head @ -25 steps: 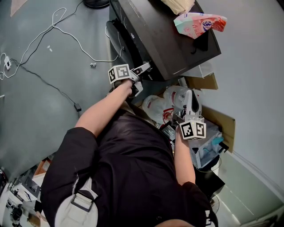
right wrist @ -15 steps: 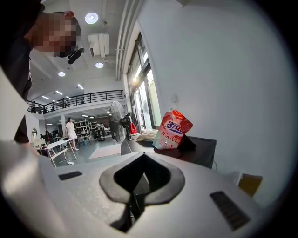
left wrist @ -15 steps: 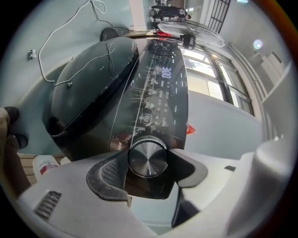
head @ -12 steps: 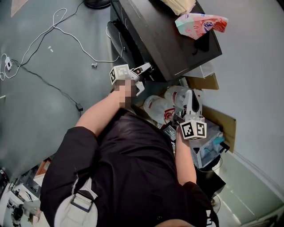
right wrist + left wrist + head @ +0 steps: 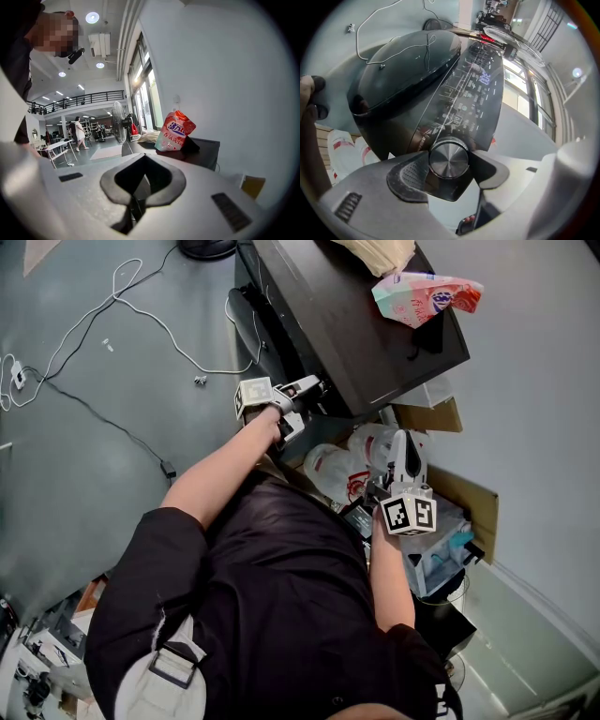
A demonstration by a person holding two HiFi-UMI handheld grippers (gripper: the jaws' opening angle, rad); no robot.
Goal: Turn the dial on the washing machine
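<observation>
Both pads [image 5: 408, 174] of left gripper [image 5: 307, 383] clamped on the silver dial [image 5: 448, 158]: twist squarely about dial's axis, squeeze even. Leave right gripper [image 5: 140, 183], closed on nothing, well apart from dial.

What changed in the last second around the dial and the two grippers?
The left gripper, shut on the dial, twisted slightly: its marker cube now shows at a different angle. No grasp or release shows. The right gripper, shut and empty, and the washing machine stayed put.
</observation>
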